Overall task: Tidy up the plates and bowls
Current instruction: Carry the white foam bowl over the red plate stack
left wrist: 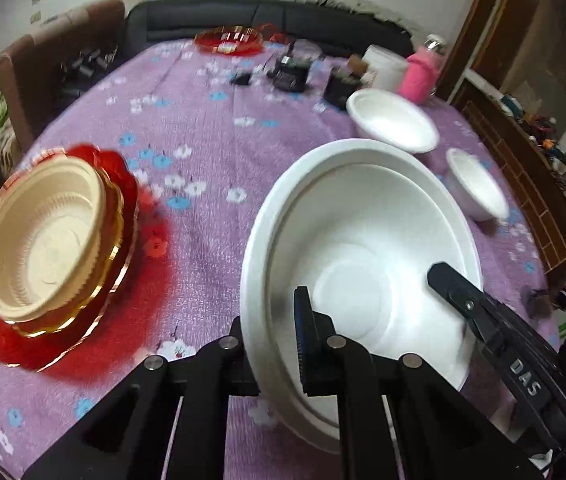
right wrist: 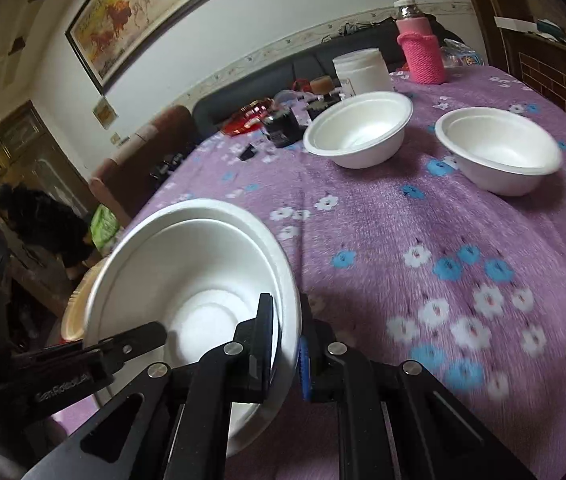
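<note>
Purple flowered tablecloth (right wrist: 423, 216) covers the table, and much of both views is smeared by motion, so the small dark items at the far edge near the white tub (right wrist: 363, 70) and the pink knitted bottle sleeve (right wrist: 423, 58) cannot be identified. At the left, a cream ridged bowl (left wrist: 43, 240) sits on gold and red plates (left wrist: 123, 312), the red one partly cut off by the frame edge. Two white foam bowls (right wrist: 359, 130) (right wrist: 499, 148) rest apart on the cloth. Both grippers clamp one large white foam bowl (left wrist: 363, 248), tilted above the cloth: the left gripper (left wrist: 279, 344) pinches its near rim, jaws narrow, and the right gripper (right wrist: 287, 344) pinches the opposite rim, one finger inside, one outside.
</note>
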Action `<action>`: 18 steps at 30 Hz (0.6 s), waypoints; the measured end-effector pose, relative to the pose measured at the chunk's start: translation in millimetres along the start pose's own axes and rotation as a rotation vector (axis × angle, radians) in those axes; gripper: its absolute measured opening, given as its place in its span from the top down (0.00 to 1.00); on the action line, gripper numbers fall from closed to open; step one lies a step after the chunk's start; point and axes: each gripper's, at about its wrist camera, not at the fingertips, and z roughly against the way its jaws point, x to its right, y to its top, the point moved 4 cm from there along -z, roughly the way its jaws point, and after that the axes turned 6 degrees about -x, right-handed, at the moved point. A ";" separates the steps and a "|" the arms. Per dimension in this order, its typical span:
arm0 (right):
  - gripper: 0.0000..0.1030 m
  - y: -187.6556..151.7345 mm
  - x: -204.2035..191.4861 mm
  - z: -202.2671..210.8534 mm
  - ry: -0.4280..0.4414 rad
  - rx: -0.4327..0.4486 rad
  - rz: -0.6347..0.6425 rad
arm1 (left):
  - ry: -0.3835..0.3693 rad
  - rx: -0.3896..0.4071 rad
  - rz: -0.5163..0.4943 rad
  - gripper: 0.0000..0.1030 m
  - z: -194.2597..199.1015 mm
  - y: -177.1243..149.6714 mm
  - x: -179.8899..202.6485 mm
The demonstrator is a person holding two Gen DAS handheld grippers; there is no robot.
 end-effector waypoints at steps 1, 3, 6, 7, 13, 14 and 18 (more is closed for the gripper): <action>0.89 -1.9 -4.5 13.2 0.006 0.016 -0.001 | -0.010 0.019 -0.006 0.89 10.0 -1.6 3.1; 0.88 -3.6 -12.9 35.3 0.015 0.052 0.005 | -0.020 0.043 -0.016 0.89 21.7 -5.2 8.0; 0.88 -10.0 -22.6 56.7 -0.017 0.088 0.040 | -0.016 0.051 -0.038 0.89 26.9 -15.1 13.9; 0.88 -11.9 -22.5 57.0 -0.034 0.084 0.044 | -0.011 0.042 -0.043 0.89 27.2 -18.3 14.9; 0.88 -12.9 -30.5 50.8 -0.074 0.049 0.077 | 0.030 0.048 -0.056 0.89 30.0 -22.4 9.1; 0.88 -13.9 -28.5 46.4 -0.074 0.034 0.067 | 0.031 0.041 -0.049 0.89 27.9 -23.6 6.4; 0.88 -15.3 -36.5 34.2 -0.069 -0.008 0.073 | 0.015 0.016 -0.027 0.89 22.1 -23.3 -9.9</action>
